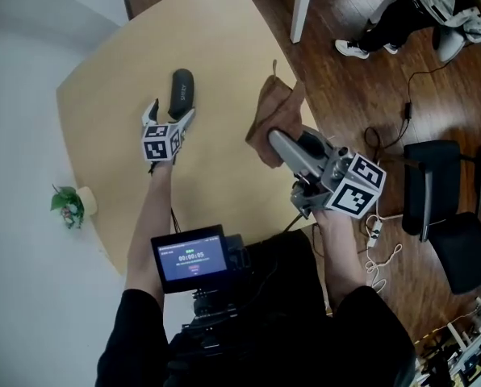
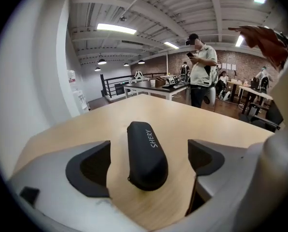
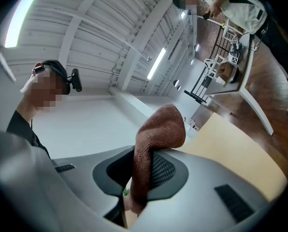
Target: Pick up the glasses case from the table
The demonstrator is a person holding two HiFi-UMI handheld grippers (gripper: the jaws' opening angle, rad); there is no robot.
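Note:
The black glasses case (image 1: 181,93) lies flat on the tan table (image 1: 119,71), long side pointing away from me. My left gripper (image 1: 171,113) is low at the case's near end, jaws wide open. In the left gripper view the case (image 2: 146,153) sits between the two dark pads (image 2: 88,170), with a gap on each side. My right gripper (image 1: 279,142) hovers over the table's right edge, shut on a brown knitted cloth (image 1: 277,107). In the right gripper view the cloth (image 3: 156,149) is pinched in that gripper (image 3: 144,173) and flops over it.
A small potted plant (image 1: 69,204) stands at the table's left edge. A white table leg (image 1: 301,6), a person's feet (image 1: 361,47) and a black chair (image 1: 442,208) are on the wooden floor to the right. A person (image 2: 202,66) stands beyond the table's far side.

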